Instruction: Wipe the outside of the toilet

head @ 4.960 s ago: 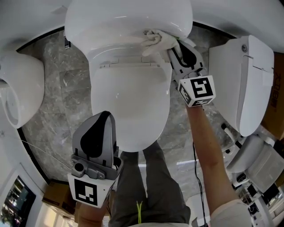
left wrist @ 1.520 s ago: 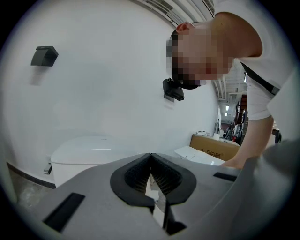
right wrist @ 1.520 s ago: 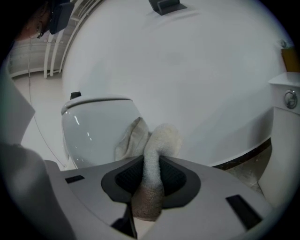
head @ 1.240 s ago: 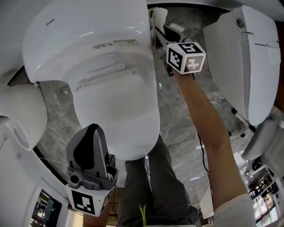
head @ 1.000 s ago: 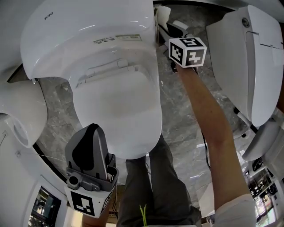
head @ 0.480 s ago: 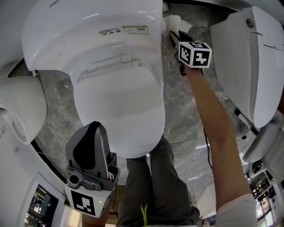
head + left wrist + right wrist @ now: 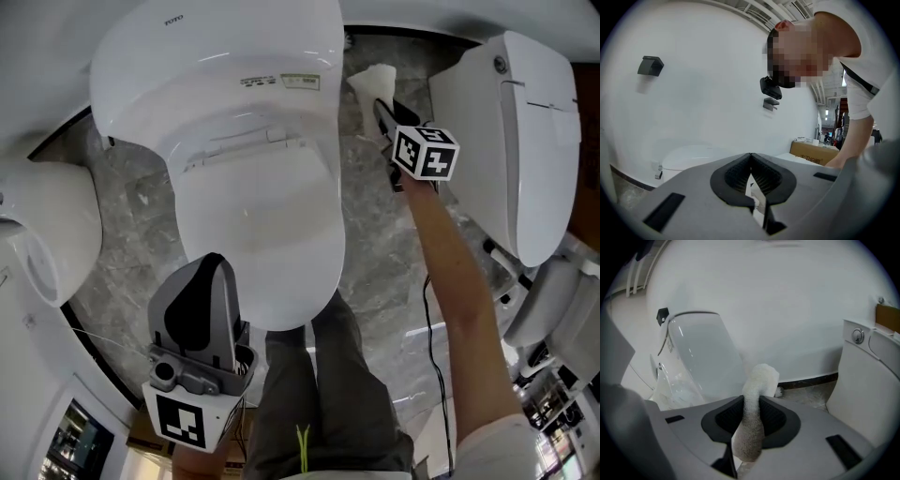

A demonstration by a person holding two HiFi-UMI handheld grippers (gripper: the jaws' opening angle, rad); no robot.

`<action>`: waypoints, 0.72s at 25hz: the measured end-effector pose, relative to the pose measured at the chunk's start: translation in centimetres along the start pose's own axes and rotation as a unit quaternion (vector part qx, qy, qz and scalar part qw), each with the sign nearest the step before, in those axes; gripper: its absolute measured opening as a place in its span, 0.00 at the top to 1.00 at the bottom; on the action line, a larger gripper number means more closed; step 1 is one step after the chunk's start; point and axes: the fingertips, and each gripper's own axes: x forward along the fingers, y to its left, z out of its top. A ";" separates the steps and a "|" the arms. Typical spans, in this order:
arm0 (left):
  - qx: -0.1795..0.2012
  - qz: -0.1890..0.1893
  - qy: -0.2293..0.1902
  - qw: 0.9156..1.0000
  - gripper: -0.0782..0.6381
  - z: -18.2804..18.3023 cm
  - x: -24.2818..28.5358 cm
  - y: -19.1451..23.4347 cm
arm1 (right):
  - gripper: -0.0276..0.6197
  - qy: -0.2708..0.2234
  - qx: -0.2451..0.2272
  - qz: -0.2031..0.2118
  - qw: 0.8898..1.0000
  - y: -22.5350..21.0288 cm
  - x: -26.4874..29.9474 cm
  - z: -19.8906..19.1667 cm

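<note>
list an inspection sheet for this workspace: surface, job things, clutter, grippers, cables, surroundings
surface: grey marbled floor, bare where it shows
job's things: white toilet, lid down; white cloth beside its right flank, apparently just off it
clutter: nothing seen
grippers: right gripper shut on the cloth, reached out along the toilet's side; left gripper jaws together, nothing between them, held back near the person's body
cables: thin dark cable runs along the right forearm; thin wire crosses the floor at the left
surroundings: another white toilet at the right, one at the left, white wall behind, cardboard box
</note>
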 end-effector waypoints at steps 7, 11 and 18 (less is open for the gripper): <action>-0.004 -0.004 -0.027 1.000 0.87 5.7 -4.7 -0.5 | 0.78 -0.021 -0.004 -0.003 1.000 4.0 -7.4 4.0; -0.007 -0.008 -0.038 0.999 0.87 9.4 -8.2 -1.2 | 0.78 -0.032 -0.023 -0.007 0.999 7.4 -12.5 6.4; -0.004 -0.015 -0.041 0.999 0.87 16.2 -14.9 -2.7 | 0.78 -0.065 -0.034 0.017 0.997 16.0 -22.0 10.4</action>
